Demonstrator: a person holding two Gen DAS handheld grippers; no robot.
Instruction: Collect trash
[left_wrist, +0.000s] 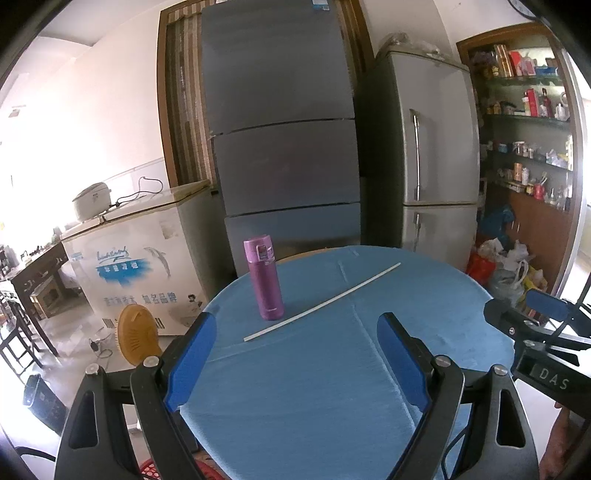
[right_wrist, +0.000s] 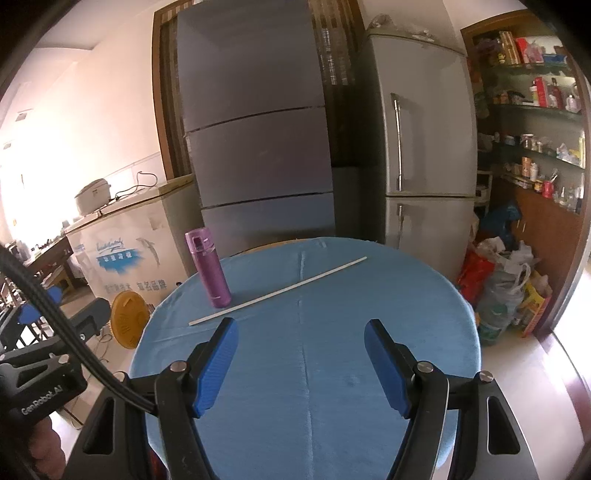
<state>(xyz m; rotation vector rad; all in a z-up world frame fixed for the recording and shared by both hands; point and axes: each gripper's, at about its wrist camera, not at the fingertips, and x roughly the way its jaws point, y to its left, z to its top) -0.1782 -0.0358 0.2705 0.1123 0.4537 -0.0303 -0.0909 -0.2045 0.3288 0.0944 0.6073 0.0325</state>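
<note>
Round worktop (left_wrist: 332, 387) under a blue cloth. Left tool (left_wrist: 295, 325) stands wide with nothing between its pads, hovering near the bottle. Purple bottle (left_wrist: 264, 280) stands upright at the far left. White stick (left_wrist: 321, 301) lies just right of the bottle, slanting away. Right tool (right_wrist: 301, 330) stands wide and empty, nearer than the stick.

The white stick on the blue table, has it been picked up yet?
Not yet. Nothing looks collected: the white stick lies on the blue table beside the purple bottle. Both the left tongs and right tongs are open and empty. Everything remains.
</note>
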